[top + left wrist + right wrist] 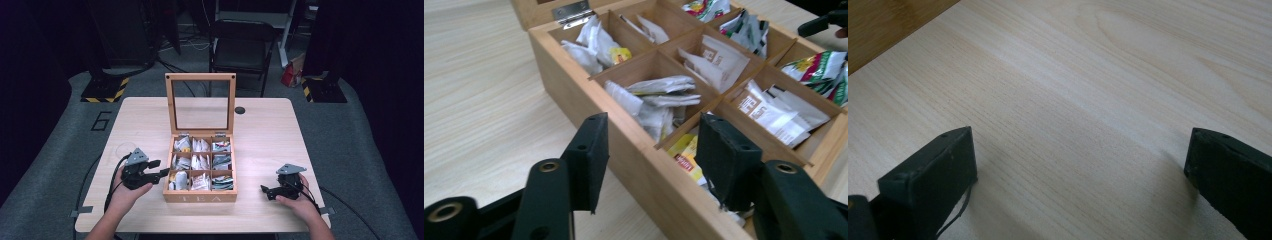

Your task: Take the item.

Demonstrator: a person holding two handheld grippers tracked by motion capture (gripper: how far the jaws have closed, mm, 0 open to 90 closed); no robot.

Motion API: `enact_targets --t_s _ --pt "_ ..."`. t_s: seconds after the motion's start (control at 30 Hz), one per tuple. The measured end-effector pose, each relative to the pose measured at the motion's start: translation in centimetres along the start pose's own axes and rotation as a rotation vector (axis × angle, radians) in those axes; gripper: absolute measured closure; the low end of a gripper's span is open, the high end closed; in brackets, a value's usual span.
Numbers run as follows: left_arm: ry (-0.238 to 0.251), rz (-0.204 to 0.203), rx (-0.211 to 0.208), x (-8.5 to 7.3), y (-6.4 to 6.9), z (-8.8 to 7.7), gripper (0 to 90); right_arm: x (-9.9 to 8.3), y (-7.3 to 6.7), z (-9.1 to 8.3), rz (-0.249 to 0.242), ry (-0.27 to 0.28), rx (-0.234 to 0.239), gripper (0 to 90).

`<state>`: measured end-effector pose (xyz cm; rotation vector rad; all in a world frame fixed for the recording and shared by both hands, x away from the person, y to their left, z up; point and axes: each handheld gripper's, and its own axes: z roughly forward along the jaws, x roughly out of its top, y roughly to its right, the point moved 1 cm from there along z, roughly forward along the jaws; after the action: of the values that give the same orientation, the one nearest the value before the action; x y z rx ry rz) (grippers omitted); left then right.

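Observation:
A wooden tea box (200,196) stands mid-table, its glass lid (200,77) upright at the back. Its nine compartments hold paper tea bags (659,97). My left gripper (162,169) is at the box's front left corner and is open. In the left gripper view (656,160) it straddles the box's left wall (644,165): one jaw outside, the other over the front-left compartment, beside a yellow-labelled bag (686,157). Nothing is held. My right gripper (265,190) rests open to the right of the box. Its wide-spread jaws (1080,170) lie low over bare wood.
A black folding chair (242,45) stands behind the table (265,135). A small black disc (240,110) sits on the table near the lid. The box's wall shows as a brown corner (878,25). Open tabletop lies on both sides of the box.

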<state>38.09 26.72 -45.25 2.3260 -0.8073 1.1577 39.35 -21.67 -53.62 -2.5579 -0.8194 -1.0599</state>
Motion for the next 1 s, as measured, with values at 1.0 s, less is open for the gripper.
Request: enact_targets --t_s 1.0 --pt "-0.044 0.026 -0.065 1.7 2.2 1.6 55.8 0.0 0.0 0.0 -0.001 0.0 0.0 0.0"
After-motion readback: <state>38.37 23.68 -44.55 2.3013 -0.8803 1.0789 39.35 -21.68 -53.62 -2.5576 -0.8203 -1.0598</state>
